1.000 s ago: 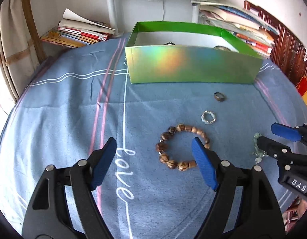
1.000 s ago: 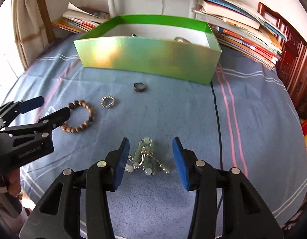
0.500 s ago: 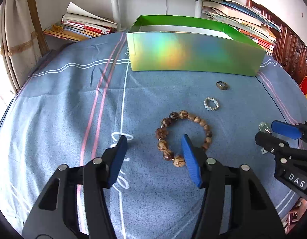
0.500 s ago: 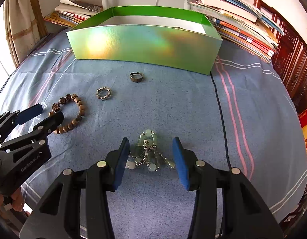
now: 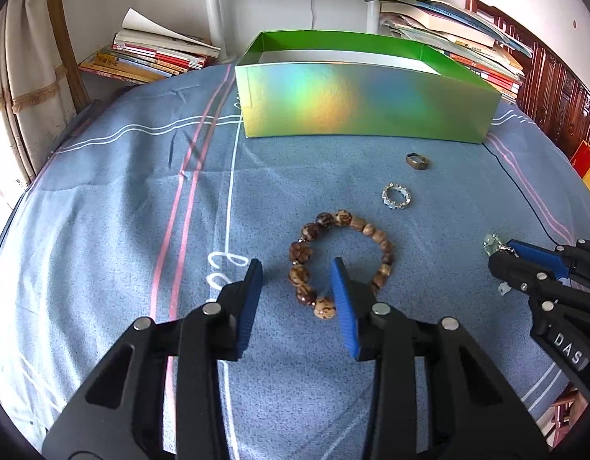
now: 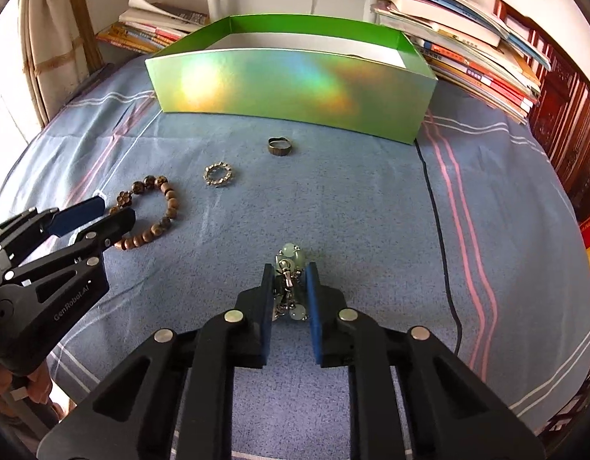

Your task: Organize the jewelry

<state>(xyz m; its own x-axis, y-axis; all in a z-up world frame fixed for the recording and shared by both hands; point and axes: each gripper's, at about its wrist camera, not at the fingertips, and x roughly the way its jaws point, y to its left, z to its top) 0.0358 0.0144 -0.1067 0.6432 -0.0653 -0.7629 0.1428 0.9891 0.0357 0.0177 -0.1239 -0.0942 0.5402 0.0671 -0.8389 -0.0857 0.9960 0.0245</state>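
- On the blue cloth [image 5: 103,230], far left at the back: a stack of books [image 5: 153,57] against the wall.
- Left gripper [image 5: 296,268] low over the cloth, jaws part open and just been closing; near arc of the bead bracelet [image 5: 344,253] between the blue pads, right pad inside the loop, left pad outside and apart from the beads; grip not yet made.
- Same bracelet in the right wrist view [image 6: 149,211], flat on the cloth, left gripper [image 6: 99,214] at its near-left edge.
- Behind, centre: open green box [image 5: 364,103], shiny front wall, pale floor; contents hidden by the wall from both views, so cannot tell what lies inside.
- In front of the box, on the cloth: a dark ring [image 5: 417,161], and nearer, a small sparkly ring [image 5: 396,196]; apart from each other and from the bracelet.
- Right gripper [image 6: 289,280] jaws just been closing, now narrow, pads pressed against the jade-and-metal bracelet [image 6: 291,257] bunched between them, still on the cloth.
- From the left wrist view, right gripper [image 5: 503,255] at the right edge, a pale bead showing at its tip.
- Far right at the back: more books [image 6: 467,38] piled beside the box.
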